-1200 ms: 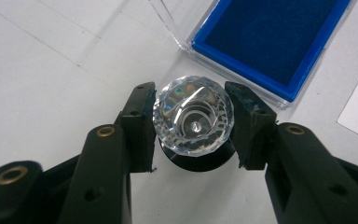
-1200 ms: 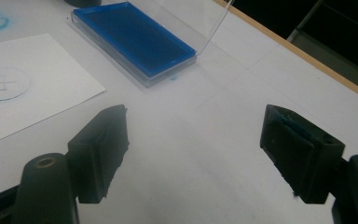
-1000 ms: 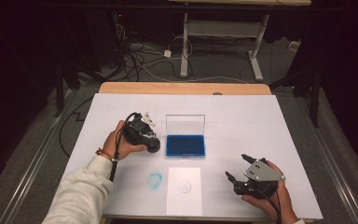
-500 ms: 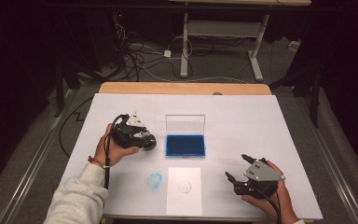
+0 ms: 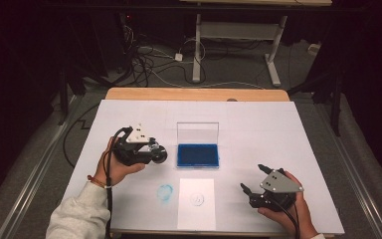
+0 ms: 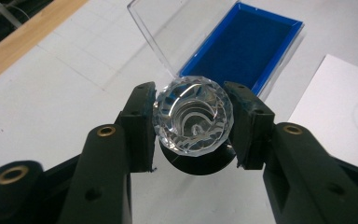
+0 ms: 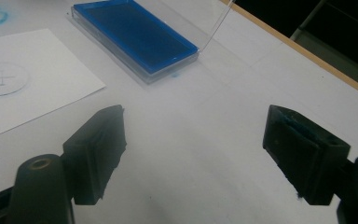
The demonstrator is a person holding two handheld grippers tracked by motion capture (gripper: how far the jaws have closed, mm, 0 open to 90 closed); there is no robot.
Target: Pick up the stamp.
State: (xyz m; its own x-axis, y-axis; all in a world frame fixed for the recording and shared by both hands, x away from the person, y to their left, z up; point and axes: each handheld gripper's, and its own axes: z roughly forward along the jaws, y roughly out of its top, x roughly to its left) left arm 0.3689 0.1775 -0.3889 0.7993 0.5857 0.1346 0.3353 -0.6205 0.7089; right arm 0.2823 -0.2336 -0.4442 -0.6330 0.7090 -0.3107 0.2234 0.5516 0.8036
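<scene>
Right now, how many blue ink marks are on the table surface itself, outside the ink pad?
1: a blue ink smudge on the table, just left of the white paper sheet, in front of the open ink pad. The hands may hide others.

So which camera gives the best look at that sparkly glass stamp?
The left gripper view: the faceted clear stamp sits close up, clamped between the left hand-held gripper and its black jaws, every facet visible. In the high view it is a small dark blob at that gripper's tip, left of the blue ink pad.
</scene>
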